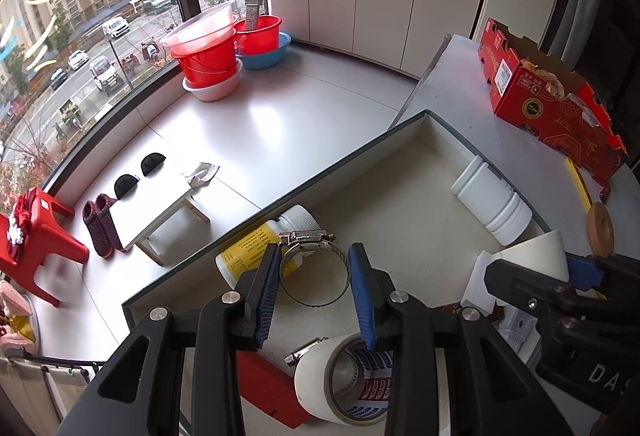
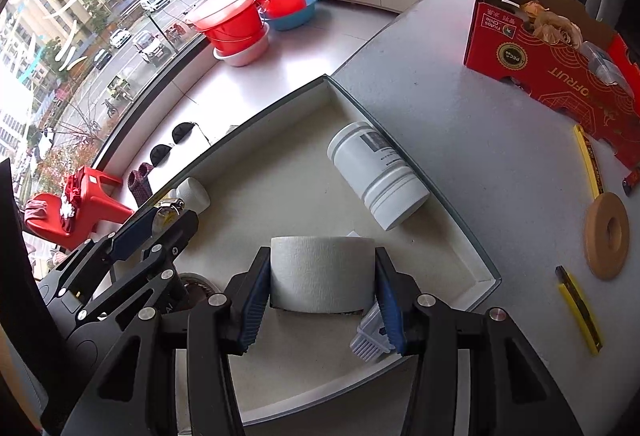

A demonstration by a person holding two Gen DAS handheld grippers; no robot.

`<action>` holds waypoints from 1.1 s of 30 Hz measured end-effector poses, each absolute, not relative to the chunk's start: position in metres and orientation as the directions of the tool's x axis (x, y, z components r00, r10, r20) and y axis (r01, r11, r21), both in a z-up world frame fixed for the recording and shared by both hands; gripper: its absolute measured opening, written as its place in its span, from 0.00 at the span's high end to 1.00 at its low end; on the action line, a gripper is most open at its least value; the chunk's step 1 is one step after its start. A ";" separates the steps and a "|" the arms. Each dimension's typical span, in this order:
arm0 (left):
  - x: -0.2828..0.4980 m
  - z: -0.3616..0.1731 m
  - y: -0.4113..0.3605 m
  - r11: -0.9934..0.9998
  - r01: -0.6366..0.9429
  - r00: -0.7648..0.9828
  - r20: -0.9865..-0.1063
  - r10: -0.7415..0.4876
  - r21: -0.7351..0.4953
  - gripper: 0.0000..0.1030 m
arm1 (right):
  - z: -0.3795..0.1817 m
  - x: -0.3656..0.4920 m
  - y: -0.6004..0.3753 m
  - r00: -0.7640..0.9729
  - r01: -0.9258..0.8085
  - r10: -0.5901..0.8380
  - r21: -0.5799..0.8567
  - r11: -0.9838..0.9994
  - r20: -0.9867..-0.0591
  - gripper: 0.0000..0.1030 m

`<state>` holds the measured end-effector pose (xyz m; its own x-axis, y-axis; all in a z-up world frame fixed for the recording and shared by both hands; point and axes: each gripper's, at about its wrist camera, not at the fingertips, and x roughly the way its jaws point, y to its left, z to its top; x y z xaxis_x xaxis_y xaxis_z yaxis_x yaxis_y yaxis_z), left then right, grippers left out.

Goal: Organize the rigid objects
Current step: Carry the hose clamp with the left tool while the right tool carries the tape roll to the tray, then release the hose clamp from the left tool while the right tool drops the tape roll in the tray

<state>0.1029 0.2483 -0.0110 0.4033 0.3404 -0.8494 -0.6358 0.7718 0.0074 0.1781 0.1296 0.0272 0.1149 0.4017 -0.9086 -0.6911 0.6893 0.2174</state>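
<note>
The right gripper (image 2: 322, 300) clamps a white roll (image 2: 322, 270); the left gripper (image 1: 314, 296) gapes apart (hose clamp (image 1: 314, 268) at 12 o'clock).

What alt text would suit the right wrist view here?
The right gripper clamps a white tape roll over a shallow white tray, where a white jar lies on its side. The left gripper reaches in at left; a wooden ring and red box sit on the grey counter.
</note>
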 end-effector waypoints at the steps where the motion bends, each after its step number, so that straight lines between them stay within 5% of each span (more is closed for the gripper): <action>1: 0.104 -0.013 0.248 0.773 -0.635 0.403 -0.850 0.339 0.008 0.64 | 0.026 0.178 0.130 0.114 -0.690 0.401 0.218 0.690 -0.909 0.51; 25: 0.104 -0.033 0.239 0.784 -0.621 0.377 -0.876 0.302 0.003 0.63 | 0.014 0.181 0.130 0.105 -0.702 0.376 0.199 0.684 -0.921 0.51; 27: 0.104 -0.033 0.238 0.790 -0.613 0.378 -0.877 0.298 0.004 0.54 | 0.015 0.178 0.132 0.112 -0.714 0.376 0.189 0.674 -0.920 0.51; 29: 0.104 -0.032 0.236 0.789 -0.614 0.372 -0.875 0.309 0.017 0.27 | 0.017 0.174 0.135 0.119 -0.722 0.376 0.180 0.668 -0.919 0.50; 31: 0.102 -0.031 0.233 0.792 -0.610 0.378 -0.871 0.314 0.020 0.16 | 0.020 0.173 0.134 0.142 -0.723 0.372 0.161 0.672 -0.917 0.34; 32: 0.102 -0.030 0.232 0.790 -0.612 0.375 -0.869 0.323 0.030 0.12 | 0.022 0.173 0.132 0.150 -0.724 0.383 0.162 0.671 -0.911 0.09; 33: 0.101 -0.029 0.232 0.788 -0.614 0.371 -0.868 0.330 0.037 0.09 | 0.026 0.172 0.130 0.168 -0.722 0.393 0.159 0.673 -0.904 0.03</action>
